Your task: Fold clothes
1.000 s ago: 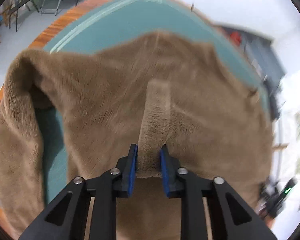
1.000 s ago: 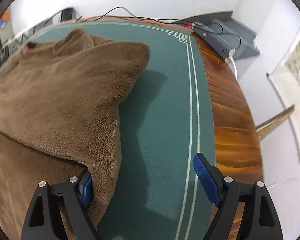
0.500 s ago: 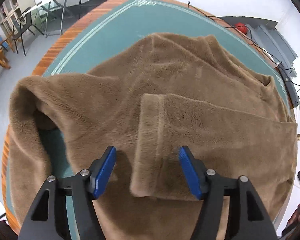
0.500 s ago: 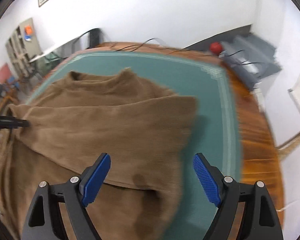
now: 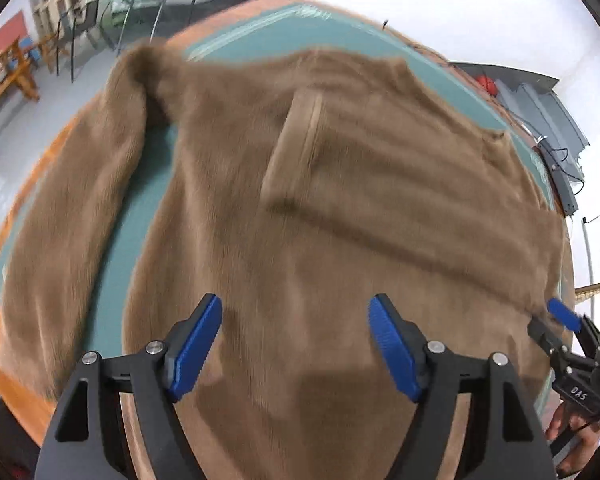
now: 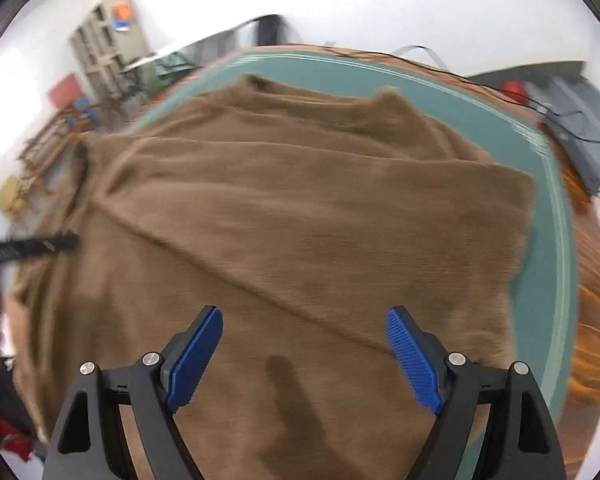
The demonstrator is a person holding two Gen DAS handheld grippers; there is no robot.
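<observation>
Between the blue ribbed fingers (image 5: pixel 196 344) of the left gripper (image 5: pixel 296 344), whose jaws are opening, nothing is gripped; the right gripper (image 6: pixel 304 356) is likewise held wide and empty. Below both, a plush brown sweater (image 5: pixel 340 208) is spread, one sleeve folded across, on a teal mat (image 6: pixel 548 264) covering the wooden desk (image 6: pixel 592 320).

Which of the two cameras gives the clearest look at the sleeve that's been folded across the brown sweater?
The left wrist view: the folded sleeve lies across the brown sweater with its cuff showing. The right wrist view shows the same sleeve as a broad band, its cuff end blurred near the left edge.
</observation>
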